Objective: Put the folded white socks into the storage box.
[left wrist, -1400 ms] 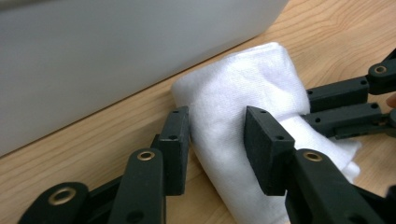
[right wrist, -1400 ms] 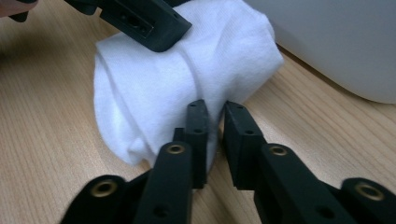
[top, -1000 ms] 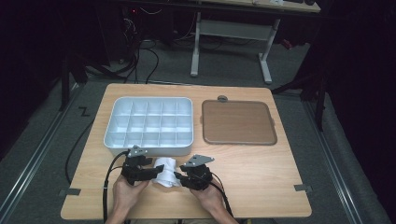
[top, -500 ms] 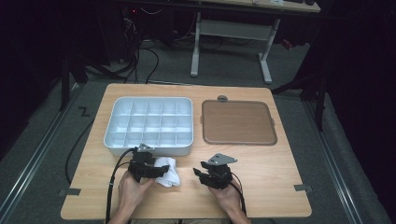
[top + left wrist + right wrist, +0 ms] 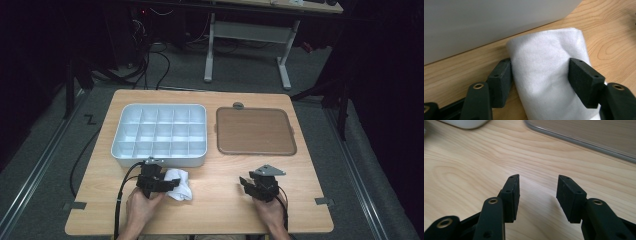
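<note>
At the near edge of the wooden table (image 5: 215, 210), the person's two hands come in from six o'clock, each with a black gripper. The left gripper (image 5: 540, 75) sits at about seven o'clock from the table's middle, its jaws spread wide around a white cloth (image 5: 546, 67), one pad against each flank of it; the jaws have just eased shut a little on it. The cloth is a soft, folded or rolled bundle of plain white fabric with a fine woven rib, rounded at its far end, a shallow crease across the top. It lies flat on the wood, seen from above as a small crumpled white lump (image 5: 179, 184) at three o'clock of the left hand (image 5: 142, 207).

The right gripper (image 5: 537, 195) rests at about five o'clock, well apart from the cloth. Its jaws stand parted with only bare wood grain between them, and they have just been opening; they hold nothing.

Just beyond the cloth, at twelve o'clock of it, stands a white compartment tray (image 5: 160, 135), its grid of cells showing from above and its pale wall rising right behind the cloth in the left gripper view. To the tray's three o'clock lies a flat brown lid (image 5: 255, 131) with a pale rim and a small tab on its far edge.
</note>
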Action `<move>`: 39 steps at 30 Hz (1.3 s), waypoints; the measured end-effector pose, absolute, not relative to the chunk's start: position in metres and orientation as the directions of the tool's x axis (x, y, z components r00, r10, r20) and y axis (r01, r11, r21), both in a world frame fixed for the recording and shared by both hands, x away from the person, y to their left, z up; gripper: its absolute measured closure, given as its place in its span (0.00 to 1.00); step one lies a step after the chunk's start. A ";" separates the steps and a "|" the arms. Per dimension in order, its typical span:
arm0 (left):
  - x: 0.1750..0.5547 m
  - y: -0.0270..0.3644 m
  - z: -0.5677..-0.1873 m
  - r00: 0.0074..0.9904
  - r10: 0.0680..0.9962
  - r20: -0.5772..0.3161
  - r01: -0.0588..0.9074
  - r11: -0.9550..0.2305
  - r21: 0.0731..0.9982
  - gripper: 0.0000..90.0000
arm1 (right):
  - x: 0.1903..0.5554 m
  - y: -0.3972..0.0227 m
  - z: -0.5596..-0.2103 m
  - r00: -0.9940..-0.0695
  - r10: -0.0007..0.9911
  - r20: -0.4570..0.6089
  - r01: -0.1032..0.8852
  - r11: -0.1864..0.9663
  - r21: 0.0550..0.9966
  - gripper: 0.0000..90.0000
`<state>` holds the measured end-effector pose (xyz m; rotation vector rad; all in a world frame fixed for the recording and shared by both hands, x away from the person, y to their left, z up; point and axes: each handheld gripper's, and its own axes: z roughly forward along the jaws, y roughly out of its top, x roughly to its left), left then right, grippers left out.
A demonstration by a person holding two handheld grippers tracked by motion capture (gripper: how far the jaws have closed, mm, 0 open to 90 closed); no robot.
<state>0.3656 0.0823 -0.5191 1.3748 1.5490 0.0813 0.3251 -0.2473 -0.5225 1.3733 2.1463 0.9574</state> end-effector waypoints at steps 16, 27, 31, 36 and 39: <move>0.364 0.086 -0.516 0.171 0.743 -0.648 0.706 0.365 0.606 0.69 | 0.331 -0.298 -0.531 -0.263 0.965 -0.019 0.653 0.192 0.733 0.49; 0.362 0.086 -0.513 0.194 0.752 -0.630 0.712 0.334 0.618 0.77 | 0.331 -0.297 -0.531 -0.274 0.962 -0.019 0.654 0.200 0.729 0.43; 0.363 0.086 -0.511 0.193 0.750 -0.633 0.718 0.332 0.612 0.78 | 0.330 -0.296 -0.531 -0.275 0.961 -0.017 0.656 0.201 0.728 0.42; 0.361 0.086 -0.509 0.202 0.749 -0.632 0.715 0.328 0.617 0.79 | 0.330 -0.296 -0.531 -0.278 0.960 -0.018 0.655 0.203 0.728 0.41; 0.360 0.084 -0.506 0.214 0.752 -0.624 0.713 0.316 0.626 0.79 | 0.330 -0.296 -0.531 -0.278 0.960 -0.018 0.655 0.203 0.728 0.41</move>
